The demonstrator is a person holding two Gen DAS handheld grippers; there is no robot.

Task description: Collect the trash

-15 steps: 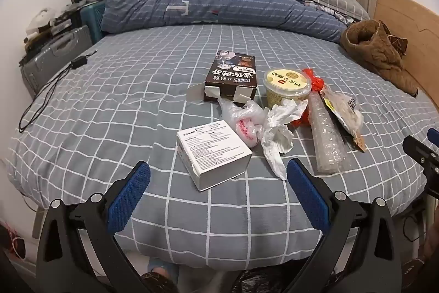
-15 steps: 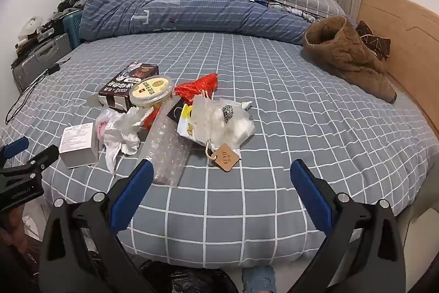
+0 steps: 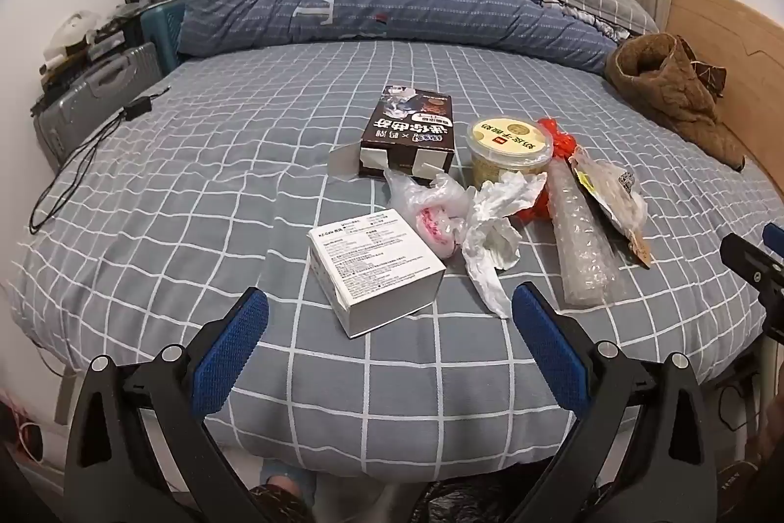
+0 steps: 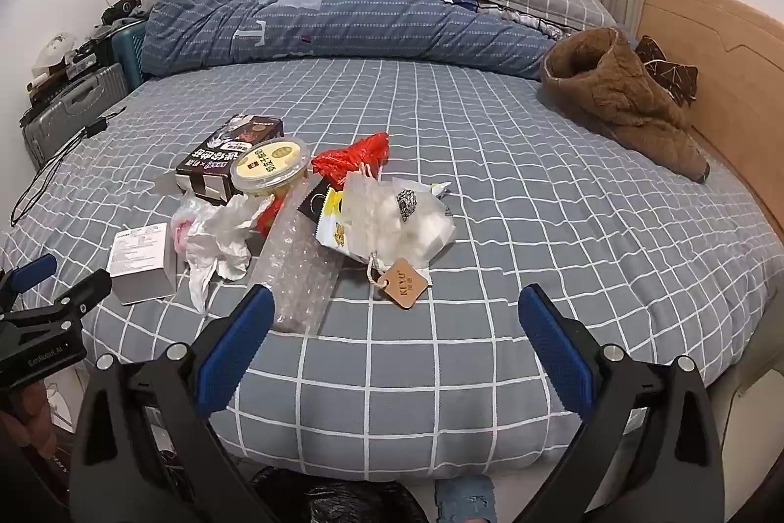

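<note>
Trash lies in a heap on the grey checked bed (image 3: 206,180). A white box (image 3: 375,270) is nearest my left gripper (image 3: 389,327), which is open and empty just short of it. Behind it lie a crumpled tissue (image 3: 495,229), a clear bag with pink inside (image 3: 431,214), a dark carton (image 3: 411,136), a yellow-lidded tub (image 3: 509,150), a bubble-wrap roll (image 3: 583,243) and red plastic (image 3: 553,140). My right gripper (image 4: 397,327) is open and empty, in front of the bubble-wrap roll (image 4: 299,273) and a clear wrapper with a brown tag (image 4: 392,224).
A folded blue duvet (image 3: 392,8) and pillow lie at the back. A brown coat (image 4: 617,96) lies by the wooden headboard (image 4: 725,47). A suitcase (image 3: 93,101) and cable (image 3: 73,165) are at the left. A black bag (image 4: 362,503) shows below the bed edge.
Both grippers have moved slightly closer to the trash heap. Nothing on the bed has moved.
</note>
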